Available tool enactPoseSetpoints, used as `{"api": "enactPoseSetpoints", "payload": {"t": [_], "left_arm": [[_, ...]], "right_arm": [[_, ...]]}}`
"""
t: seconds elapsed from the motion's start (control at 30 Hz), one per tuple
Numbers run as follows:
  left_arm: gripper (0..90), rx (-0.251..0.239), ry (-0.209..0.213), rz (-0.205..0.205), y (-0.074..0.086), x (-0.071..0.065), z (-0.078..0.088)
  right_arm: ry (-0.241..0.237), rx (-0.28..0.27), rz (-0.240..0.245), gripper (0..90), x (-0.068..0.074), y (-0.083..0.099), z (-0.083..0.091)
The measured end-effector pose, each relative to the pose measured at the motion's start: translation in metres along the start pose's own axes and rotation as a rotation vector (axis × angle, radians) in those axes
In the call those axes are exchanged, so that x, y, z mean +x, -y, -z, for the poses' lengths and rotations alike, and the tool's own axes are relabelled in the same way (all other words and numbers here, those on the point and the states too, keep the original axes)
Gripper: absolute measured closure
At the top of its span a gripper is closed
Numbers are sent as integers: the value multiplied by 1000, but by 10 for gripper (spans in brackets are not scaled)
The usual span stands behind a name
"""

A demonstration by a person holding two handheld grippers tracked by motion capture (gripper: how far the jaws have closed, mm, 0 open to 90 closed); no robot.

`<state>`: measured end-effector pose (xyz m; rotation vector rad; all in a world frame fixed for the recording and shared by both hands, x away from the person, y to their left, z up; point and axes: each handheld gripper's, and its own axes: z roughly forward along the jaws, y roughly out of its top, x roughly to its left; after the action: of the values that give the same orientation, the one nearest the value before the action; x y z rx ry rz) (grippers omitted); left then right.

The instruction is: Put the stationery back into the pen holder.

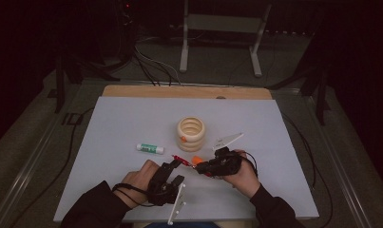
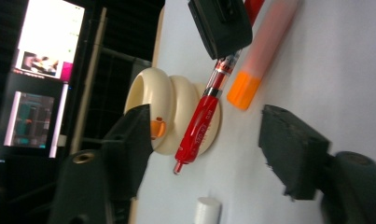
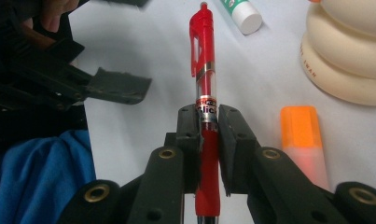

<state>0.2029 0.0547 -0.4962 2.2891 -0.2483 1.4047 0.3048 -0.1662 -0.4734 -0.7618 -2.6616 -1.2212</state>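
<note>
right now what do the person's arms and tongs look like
Dark long sleeves cover both forearms. The left tongs and right tongs are black, with blocky jaws, brass-coloured screws, a pale three-cornered plate on each, and thin black cables looping round the wrists.

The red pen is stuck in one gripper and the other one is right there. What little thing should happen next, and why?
Probably the left gripper should close on the clip end of the red pen. The right gripper is already shut on the pen's middle, and that free end sits between the left jaws, which stand apart and don't touch it yet.
</note>
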Motion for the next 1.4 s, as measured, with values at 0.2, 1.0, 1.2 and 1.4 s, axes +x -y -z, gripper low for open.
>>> {"api": "enactPoseSetpoints", "payload": {"t": [0.2, 1.0, 1.2, 1.4], "left_arm": [[501, 42, -32, -101, -5, -10, -6], [802, 123, -81, -231, -11, -23, -25], [804, 121, -98, -224, -10, -19, -25], [804, 119, -73, -152, -6, -12, -24]], "right_arm": [[-10, 6, -8, 798, 1, -1, -3], [-15, 11, -19, 796, 3, -3, -8], [-25, -36, -23, 718, 3, -3, -4], [27, -174, -20, 487, 2, -5, 18]]}}
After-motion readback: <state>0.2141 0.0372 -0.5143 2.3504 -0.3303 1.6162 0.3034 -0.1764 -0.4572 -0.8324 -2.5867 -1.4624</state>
